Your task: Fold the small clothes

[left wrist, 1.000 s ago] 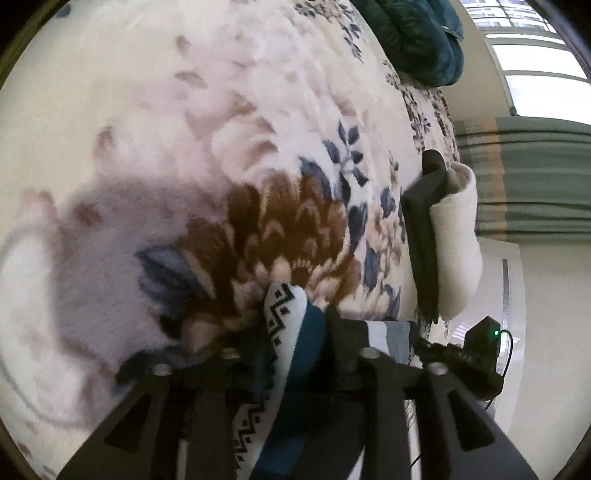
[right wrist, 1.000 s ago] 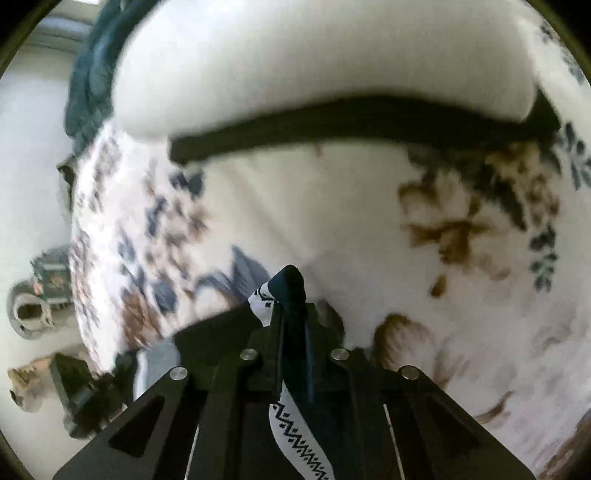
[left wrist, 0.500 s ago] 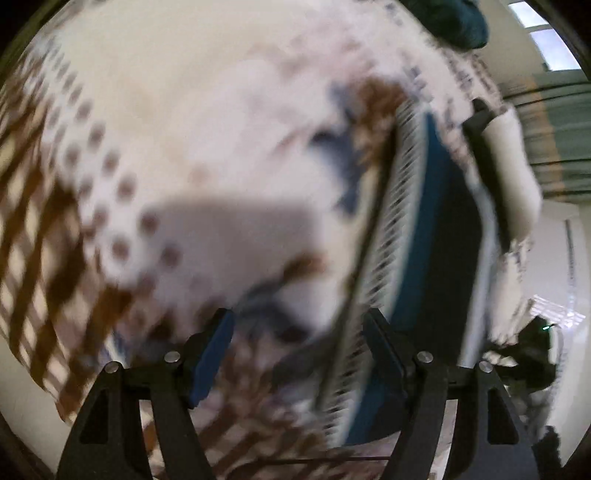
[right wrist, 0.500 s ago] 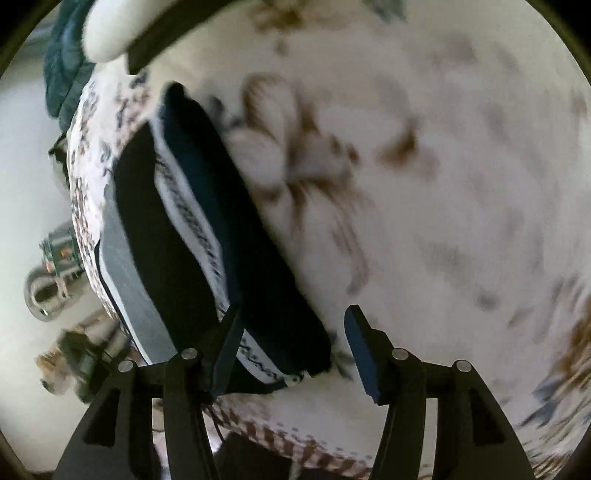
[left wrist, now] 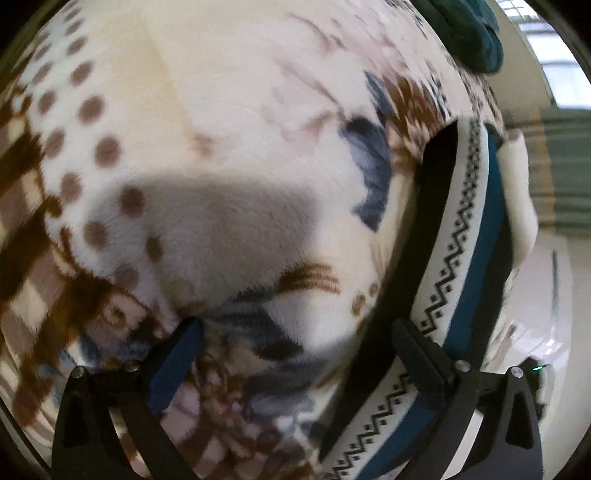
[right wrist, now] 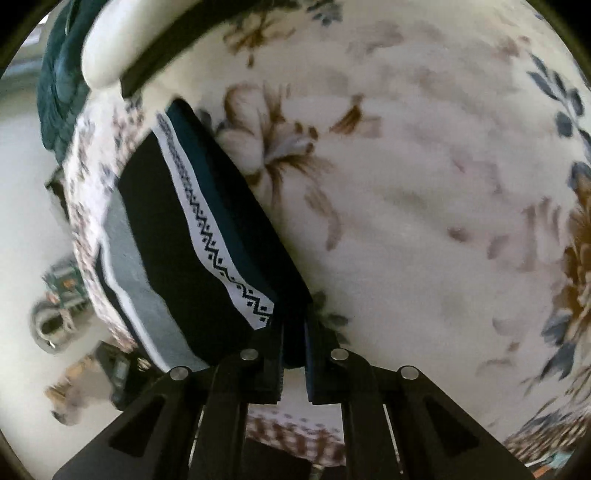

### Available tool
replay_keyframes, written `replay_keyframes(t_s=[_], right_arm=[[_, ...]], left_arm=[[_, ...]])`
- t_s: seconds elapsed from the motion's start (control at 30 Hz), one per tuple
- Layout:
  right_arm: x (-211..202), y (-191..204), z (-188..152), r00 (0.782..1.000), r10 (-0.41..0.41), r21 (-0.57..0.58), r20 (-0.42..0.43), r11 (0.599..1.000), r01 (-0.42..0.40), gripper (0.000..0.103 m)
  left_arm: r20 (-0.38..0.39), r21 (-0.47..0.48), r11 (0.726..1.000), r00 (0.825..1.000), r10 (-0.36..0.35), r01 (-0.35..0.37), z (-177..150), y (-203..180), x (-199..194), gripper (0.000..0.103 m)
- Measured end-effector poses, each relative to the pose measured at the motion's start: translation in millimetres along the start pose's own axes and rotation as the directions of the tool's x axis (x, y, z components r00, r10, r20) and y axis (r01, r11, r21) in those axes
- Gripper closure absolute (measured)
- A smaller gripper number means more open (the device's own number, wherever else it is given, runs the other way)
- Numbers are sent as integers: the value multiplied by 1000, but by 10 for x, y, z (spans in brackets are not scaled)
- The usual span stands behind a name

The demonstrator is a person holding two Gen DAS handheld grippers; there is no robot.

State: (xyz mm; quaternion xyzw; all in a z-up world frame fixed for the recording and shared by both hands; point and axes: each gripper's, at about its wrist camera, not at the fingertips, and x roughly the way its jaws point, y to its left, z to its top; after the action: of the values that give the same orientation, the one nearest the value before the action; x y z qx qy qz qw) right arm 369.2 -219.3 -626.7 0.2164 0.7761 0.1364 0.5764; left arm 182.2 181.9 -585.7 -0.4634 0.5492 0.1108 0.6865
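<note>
The folded garment, dark with a white zigzag-patterned band and a teal stripe, lies on the floral fleece blanket near the bed edge. The right gripper has its jaws pressed close together, pinching the garment's near corner. The left gripper stands spread wide; its left finger rests against bare blanket, its right finger sits over the garment's patterned band, and contact there cannot be judged. Nothing is held between the left jaws. Beyond the garment lies a white cushion with a dark edge, and a teal quilt is bunched at the far end of the bed.
</note>
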Motion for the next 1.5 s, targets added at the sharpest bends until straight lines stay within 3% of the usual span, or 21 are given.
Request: replay_keyframes(t_s=[0.03,0.1,0.17,0.23,0.3,0.43,0.57,0.7,0.77,0.83,0.87,0.9,0.93,1.03,1.13,1.33,1.5], right_arm=[[66,-14,41,1000,-23,-11,-15,1000,23,92],[139,-28,138,997,-64,-45,-38,997,62,70],[94,-33,248,998,-62,-76,-33,995,59,55],[-3,-28,353,1000,15,-106,-4,994,-16,43],[-40,-24,501,992,124,-136,1,983,-123,30],[207,37,758,954,285,-187,-90,936,-297,29],[505,196,852,913,366,-223,-181,889,-400,23],[619,419,753,836,466,-233,-288,813,-533,23],[715,545,692,836,450,-254,-314,809,-530,25],[782,605,643,849,431,-269,-305,817,-511,36],[828,691,671,852,433,-264,-294,820,-508,50],[808,691,662,849,449,-257,-278,817,-517,61],[755,683,639,849,460,-262,-260,812,-521,64],[555,650,537,839,494,-267,-227,797,-541,71],[316,641,403,847,497,-283,-190,798,-532,72],[-402,609,361,832,552,-285,-59,789,-544,73],[-1179,669,588,816,569,-301,98,799,-521,73]], left_arm=[[-15,-43,999,1000,-23,22,29,37,-37,0],[-7,-100,992,997,-76,75,71,58,-155,0],[53,-62,983,984,-168,171,95,-58,-342,0],[64,16,978,976,-209,209,144,-218,-409,0],[24,73,969,971,-236,234,215,-360,-286,0],[-75,123,961,968,-238,246,300,-555,181,0],[-100,182,935,952,-289,303,345,-723,317,0],[-112,182,920,937,-331,347,317,-752,322,0],[-118,182,912,929,-351,367,306,-783,314,1],[-124,183,904,921,-370,388,310,-846,283,29],[-131,182,907,923,-361,380,318,-854,266,56],[-134,173,906,921,-366,386,330,-856,245,58],[-135,176,906,921,-364,384,335,-886,214,60],[-159,180,907,921,-355,381,389,-1030,190,63],[-195,216,896,916,-350,388,444,-1259,86,64],[-257,321,841,895,-365,436,701,-2024,-121,64],[-310,410,779,876,-369,474,1072,-3016,-103,63]])
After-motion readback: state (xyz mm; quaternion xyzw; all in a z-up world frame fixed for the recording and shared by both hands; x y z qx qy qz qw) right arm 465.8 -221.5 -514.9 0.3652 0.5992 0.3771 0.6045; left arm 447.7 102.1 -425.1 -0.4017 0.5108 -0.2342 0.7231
